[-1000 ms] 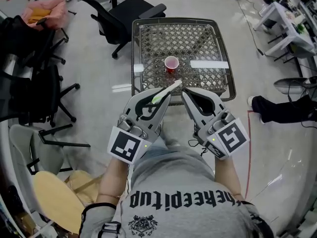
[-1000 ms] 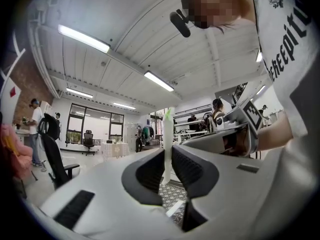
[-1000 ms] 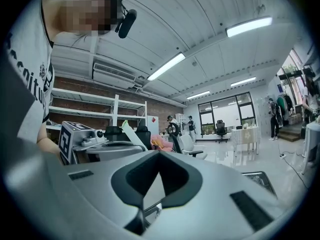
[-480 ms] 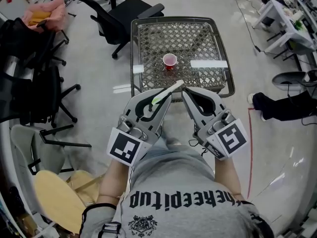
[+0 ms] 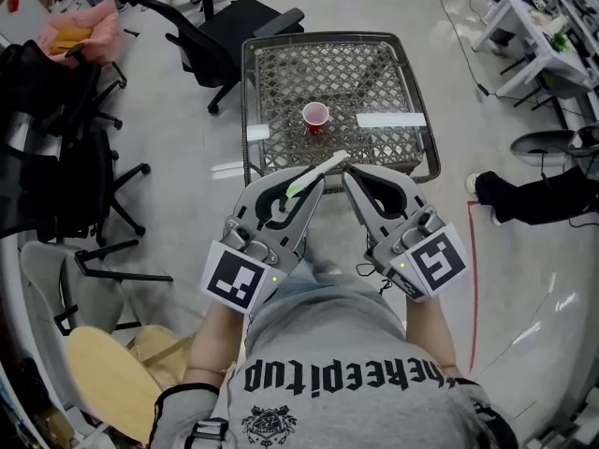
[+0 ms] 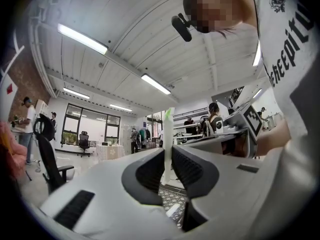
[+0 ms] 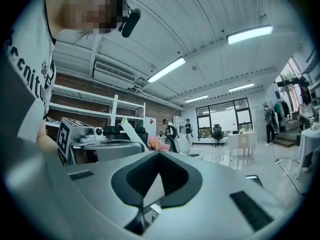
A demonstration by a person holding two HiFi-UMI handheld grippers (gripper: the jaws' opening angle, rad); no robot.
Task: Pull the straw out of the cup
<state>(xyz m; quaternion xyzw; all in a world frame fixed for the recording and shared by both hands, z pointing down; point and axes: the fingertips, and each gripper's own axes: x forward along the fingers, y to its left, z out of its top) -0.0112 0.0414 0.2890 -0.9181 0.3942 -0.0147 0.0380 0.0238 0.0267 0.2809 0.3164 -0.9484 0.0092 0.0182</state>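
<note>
Low in the middle of the head view, the left gripper [image 5: 314, 183] has its jaws pinched narrow on a white plastic straw with a green tip [image 5: 318, 170], which slants up to the right. The straw is well clear of the small red plastic cup [image 5: 315, 116], which stands upright higher in the frame on the grey metal mesh table [image 5: 374, 73]. The right gripper [image 5: 347, 177], just beside the left, has its jaws closed together on nothing.

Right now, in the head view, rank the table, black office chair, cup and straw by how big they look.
1. table
2. black office chair
3. straw and cup: the straw looks longer, the cup wider, and the straw is nearer the camera, so unranked.
</note>
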